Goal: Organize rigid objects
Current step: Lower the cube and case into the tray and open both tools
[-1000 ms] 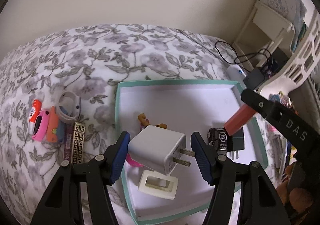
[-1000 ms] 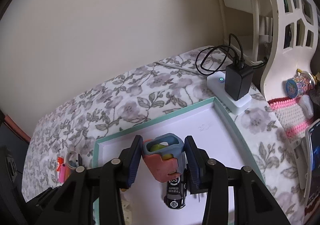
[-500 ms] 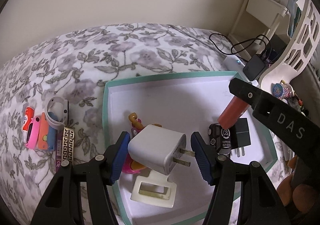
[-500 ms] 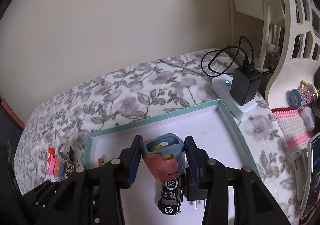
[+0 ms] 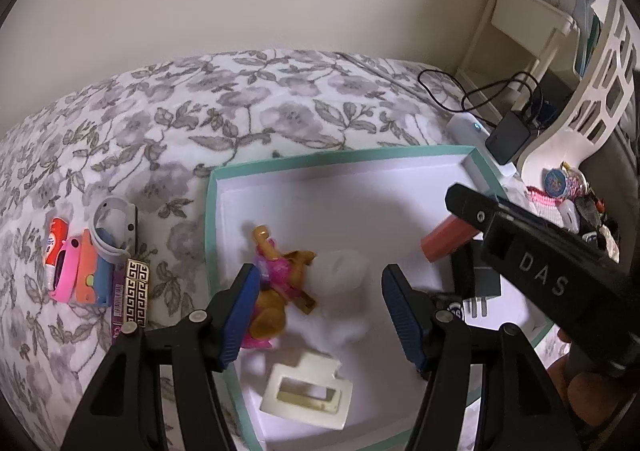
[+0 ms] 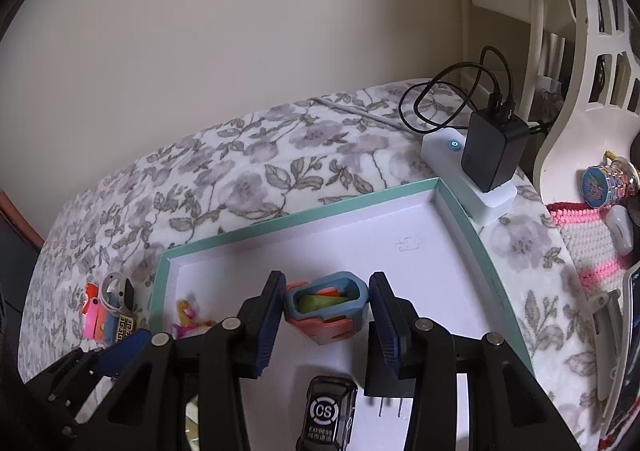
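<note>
My left gripper (image 5: 316, 315) is open over the teal-rimmed white tray (image 5: 340, 159). A white plug adapter (image 5: 340, 291) shows as a blur between and below its fingers, falling free. A doll in pink (image 5: 276, 287) and a white frame piece (image 5: 308, 395) lie in the tray. My right gripper (image 6: 324, 327) is shut on a coral and blue case (image 6: 326, 307) above the tray (image 6: 304, 217). A black toy car (image 6: 328, 415) and a black plug (image 6: 390, 383) lie beneath it.
Small items (image 5: 96, 263) lie in a row on the floral bedspread left of the tray, with a grey ring (image 5: 114, 227). A white power strip with a black charger (image 6: 492, 155) sits at the tray's far right corner. White shelving (image 6: 580, 63) stands at right.
My left gripper has let go of the white plug adapter, which is dropping into the tray. The right gripper still holds the case and has moved slightly.
</note>
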### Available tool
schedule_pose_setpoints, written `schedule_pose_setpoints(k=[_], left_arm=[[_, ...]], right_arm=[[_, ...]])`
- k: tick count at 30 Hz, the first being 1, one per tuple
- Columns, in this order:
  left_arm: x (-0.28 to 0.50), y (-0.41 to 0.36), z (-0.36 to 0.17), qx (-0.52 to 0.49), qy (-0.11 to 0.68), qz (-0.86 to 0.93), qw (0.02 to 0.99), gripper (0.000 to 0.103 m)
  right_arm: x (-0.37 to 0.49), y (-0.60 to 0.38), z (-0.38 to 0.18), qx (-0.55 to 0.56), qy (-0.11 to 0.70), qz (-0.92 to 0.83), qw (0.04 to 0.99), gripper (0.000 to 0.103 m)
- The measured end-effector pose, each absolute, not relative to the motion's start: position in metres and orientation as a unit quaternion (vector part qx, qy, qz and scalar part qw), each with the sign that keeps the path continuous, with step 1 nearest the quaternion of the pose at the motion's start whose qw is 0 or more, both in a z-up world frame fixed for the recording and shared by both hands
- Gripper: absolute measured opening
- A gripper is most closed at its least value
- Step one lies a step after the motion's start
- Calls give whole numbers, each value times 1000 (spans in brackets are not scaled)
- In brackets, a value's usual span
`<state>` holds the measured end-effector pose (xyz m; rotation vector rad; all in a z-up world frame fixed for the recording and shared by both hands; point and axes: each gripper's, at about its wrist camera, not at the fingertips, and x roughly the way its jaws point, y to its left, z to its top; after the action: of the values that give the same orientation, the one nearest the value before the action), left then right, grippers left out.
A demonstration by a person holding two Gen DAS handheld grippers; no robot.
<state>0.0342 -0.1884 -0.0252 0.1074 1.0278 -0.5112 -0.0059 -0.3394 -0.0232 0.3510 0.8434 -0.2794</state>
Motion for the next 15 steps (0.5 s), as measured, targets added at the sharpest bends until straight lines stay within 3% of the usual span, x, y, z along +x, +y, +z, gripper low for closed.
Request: schedule_pose_setpoints(k=[15], left_arm=[[51, -156, -13, -10, 482, -194, 854, 72]], right_arm=[[-2, -336, -31, 158, 428, -138, 879, 47]])
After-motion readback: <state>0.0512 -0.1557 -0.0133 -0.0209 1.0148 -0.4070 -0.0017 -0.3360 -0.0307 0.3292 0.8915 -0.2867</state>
